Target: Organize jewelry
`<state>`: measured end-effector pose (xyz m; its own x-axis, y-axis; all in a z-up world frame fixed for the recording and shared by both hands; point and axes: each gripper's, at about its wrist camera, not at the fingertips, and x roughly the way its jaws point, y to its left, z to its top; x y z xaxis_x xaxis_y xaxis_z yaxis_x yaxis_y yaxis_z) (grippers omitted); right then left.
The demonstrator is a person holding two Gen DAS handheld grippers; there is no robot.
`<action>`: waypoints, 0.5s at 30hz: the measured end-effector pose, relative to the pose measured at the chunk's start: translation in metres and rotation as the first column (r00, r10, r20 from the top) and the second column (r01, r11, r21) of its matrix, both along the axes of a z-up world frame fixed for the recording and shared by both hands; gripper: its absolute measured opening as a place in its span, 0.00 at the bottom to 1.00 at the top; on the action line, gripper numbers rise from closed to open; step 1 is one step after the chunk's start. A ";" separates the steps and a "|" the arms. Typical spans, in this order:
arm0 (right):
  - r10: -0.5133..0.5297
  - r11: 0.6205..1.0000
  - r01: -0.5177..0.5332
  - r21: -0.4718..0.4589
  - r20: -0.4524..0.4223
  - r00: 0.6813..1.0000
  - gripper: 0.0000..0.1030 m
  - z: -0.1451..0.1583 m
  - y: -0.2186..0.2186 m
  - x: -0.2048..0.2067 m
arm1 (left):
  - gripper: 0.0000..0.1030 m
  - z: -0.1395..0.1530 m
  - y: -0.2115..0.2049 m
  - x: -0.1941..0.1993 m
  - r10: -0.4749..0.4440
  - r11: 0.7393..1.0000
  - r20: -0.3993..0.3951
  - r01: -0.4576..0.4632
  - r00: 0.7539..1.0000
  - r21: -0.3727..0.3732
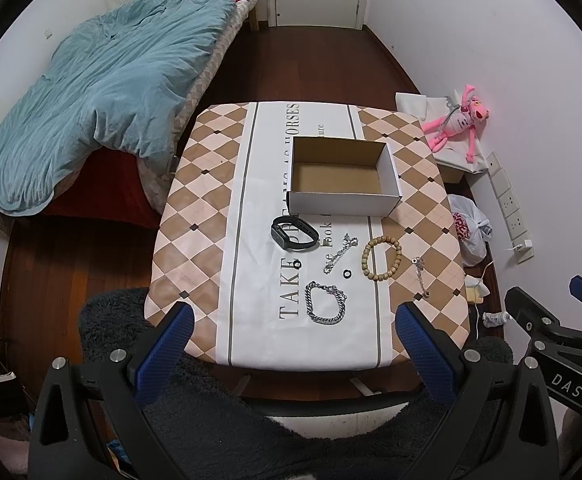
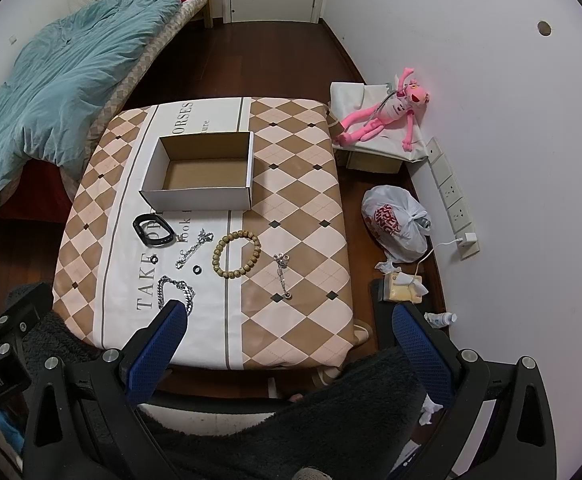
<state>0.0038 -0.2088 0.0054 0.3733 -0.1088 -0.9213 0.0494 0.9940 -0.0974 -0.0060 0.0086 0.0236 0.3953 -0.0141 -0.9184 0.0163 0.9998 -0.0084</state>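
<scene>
Stage: nothing is in the box [image 1: 343, 174] yet; judging by the layout, you are at the start.
Left gripper [image 1: 293, 326]: its blue fingers stand wide apart and empty, low in the frame over the near edge of the desk [image 1: 195, 208].
Right gripper [image 2: 287, 326]: also spread and empty, at the lower centre of its view.
Jewelry: all lies in the middle of the frame, just below the box: black band [image 1: 294, 234], bead bracelet [image 1: 381, 259], silver chain bracelet [image 1: 325, 303], a thin chain [image 1: 339, 252], a small pendant chain [image 1: 421, 276], two tiny rings [image 1: 346, 273].
Advice: start with the bead bracelet; pinch one side of the loop, lift clear, lower into the box.
Watch: the cloth may bunch, and the rings are small enough to slip.
</scene>
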 end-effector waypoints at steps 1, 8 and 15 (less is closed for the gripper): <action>0.000 1.000 0.000 -0.001 0.000 1.000 1.00 0.000 0.000 0.000 | 1.00 0.000 0.000 0.000 0.001 1.000 0.000 -0.001 1.000 -0.001; 0.000 1.000 0.000 -0.003 0.005 1.000 1.00 -0.001 -0.001 0.002 | 1.00 0.000 0.000 0.000 0.003 1.000 -0.001 -0.003 1.000 -0.001; 0.000 1.000 0.000 -0.003 0.010 1.000 1.00 0.008 0.001 -0.001 | 1.00 0.000 0.000 -0.001 0.002 1.000 -0.001 -0.002 1.000 -0.003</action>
<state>0.0024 -0.2081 0.0135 0.3826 -0.1118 -0.9171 0.0500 0.9937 -0.1003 -0.0073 0.0087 0.0240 0.3945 -0.0164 -0.9188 0.0146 0.9998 -0.0116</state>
